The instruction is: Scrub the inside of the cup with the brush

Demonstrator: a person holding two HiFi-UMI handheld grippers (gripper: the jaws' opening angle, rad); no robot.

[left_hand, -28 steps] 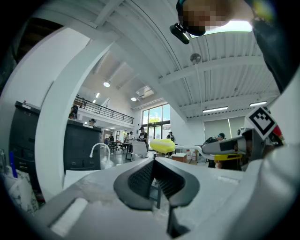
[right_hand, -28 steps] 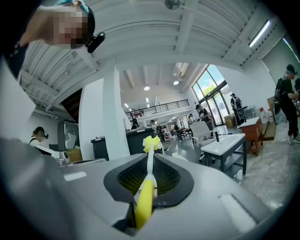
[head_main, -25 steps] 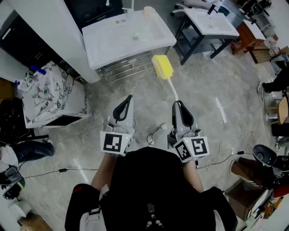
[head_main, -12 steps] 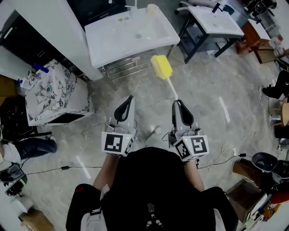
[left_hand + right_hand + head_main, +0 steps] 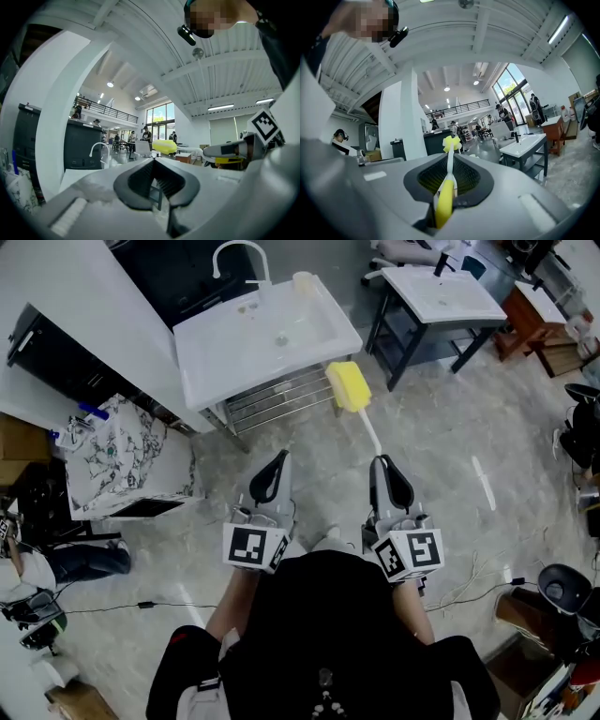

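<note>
the right gripper (image 5: 380,463) is clamped on the white handle of the brush (image 5: 349,387). the brush's yellow sponge head points toward 11 o'clock and sits near the 5 o'clock corner of the white sink (image 5: 225,352). the left gripper (image 5: 280,458) has its jaws pressed together with nothing between them, beside the right one at its 9 o'clock. the cup (image 5: 303,282) stands at the sink's 1 o'clock corner, well apart from both grippers, with the tap (image 5: 234,253) at its 10 o'clock.
</note>
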